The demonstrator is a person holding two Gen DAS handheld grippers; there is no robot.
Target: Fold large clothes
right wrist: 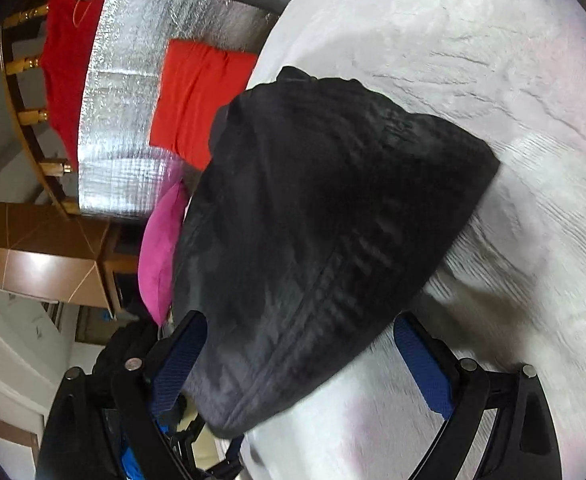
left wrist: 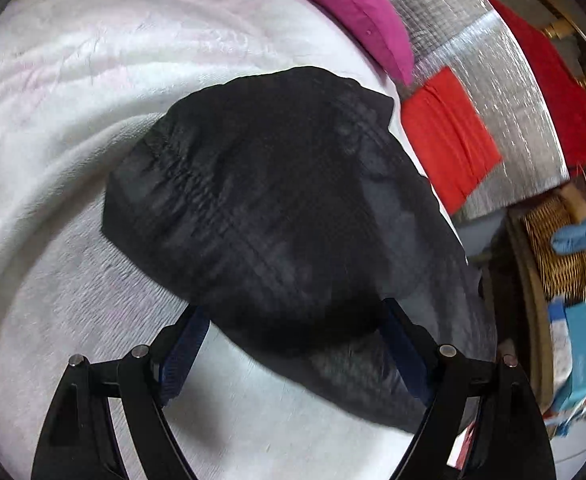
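Note:
A black garment (left wrist: 277, 200) lies folded in a rough bundle on the white blanket (left wrist: 73, 120) of a bed. My left gripper (left wrist: 293, 324) hovers at its near edge, jaws wide apart, with that edge lying between the blue pads (left wrist: 181, 356). In the right wrist view the same black garment (right wrist: 325, 232) fills the middle, hanging slightly over the side of the white blanket (right wrist: 473, 60). My right gripper (right wrist: 301, 332) also stands open, and the garment's near corner runs between its blue pads (right wrist: 421, 364). Neither pair of pads visibly presses the cloth.
A magenta pillow (left wrist: 353, 12) lies beyond the garment. Folded red cloth (left wrist: 449, 136) rests on a silver foil mat (left wrist: 493, 60), with darker red cloth (left wrist: 553, 88) by a wooden rail. A wicker basket (left wrist: 553, 248) and boxes stand beside the bed. Brown floor tiles (right wrist: 33, 256) show below.

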